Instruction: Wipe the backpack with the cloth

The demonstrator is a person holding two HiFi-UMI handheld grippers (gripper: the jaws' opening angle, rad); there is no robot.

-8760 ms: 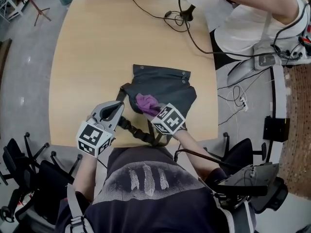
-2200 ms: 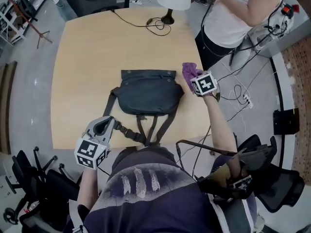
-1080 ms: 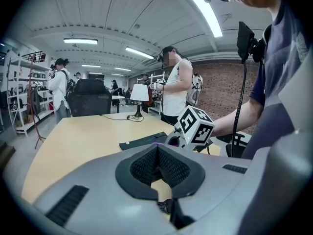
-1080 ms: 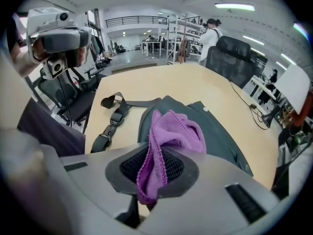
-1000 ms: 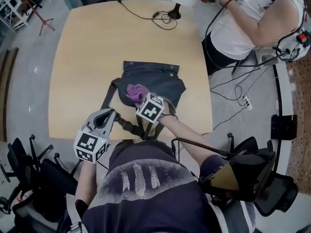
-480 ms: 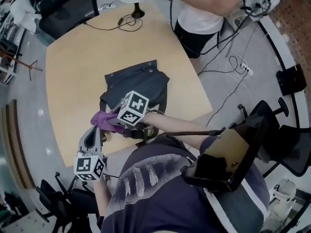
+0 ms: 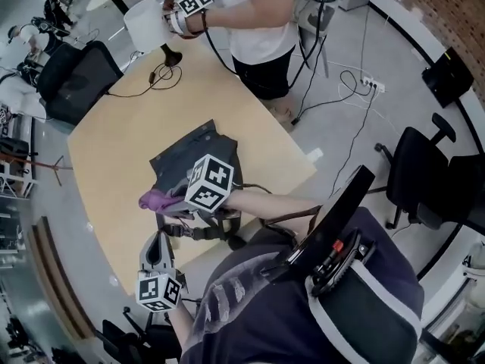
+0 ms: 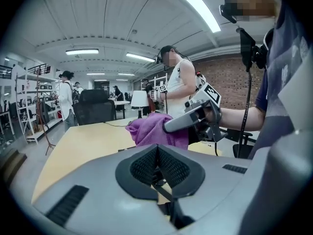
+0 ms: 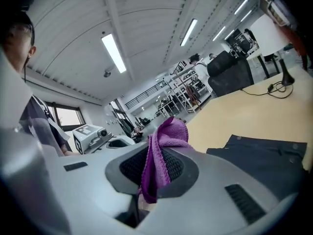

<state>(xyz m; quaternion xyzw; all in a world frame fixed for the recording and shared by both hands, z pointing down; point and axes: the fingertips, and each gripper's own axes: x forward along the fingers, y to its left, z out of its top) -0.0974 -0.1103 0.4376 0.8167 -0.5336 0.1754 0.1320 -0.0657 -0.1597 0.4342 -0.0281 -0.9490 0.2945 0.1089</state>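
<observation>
The person is gripping the purple cloth in the right gripper. Its jaws are clamped on a fold so that a bunch of fabric is sticking out past the tips, likely so that the soft bulk, not the hard plastic, is meeting the bag.

The cloth is hanging at the near-left edge of the dark grey backpack, which is lying flat on the wooden table with its straps trailing toward the person. In the left gripper view the cloth is looking lifted clear of the tabletop (whether it is brushing the bag's edge cannot be read).

The left gripper is hovering by the table's near edge, just beside the strap ends, with its jaws pressed together on nothing. It is probably being kept there to pin the bag if it slides under the rubbing.

Judging by the cloth's place at the bag's side, the wiping seems to be under way, at the end of one stroke or the start of another.

Counting what is showing:
- one backpack
- one cloth
- two grippers
- one white-shaded lamp at the table's far corner
- one other person standing beside the lamp
</observation>
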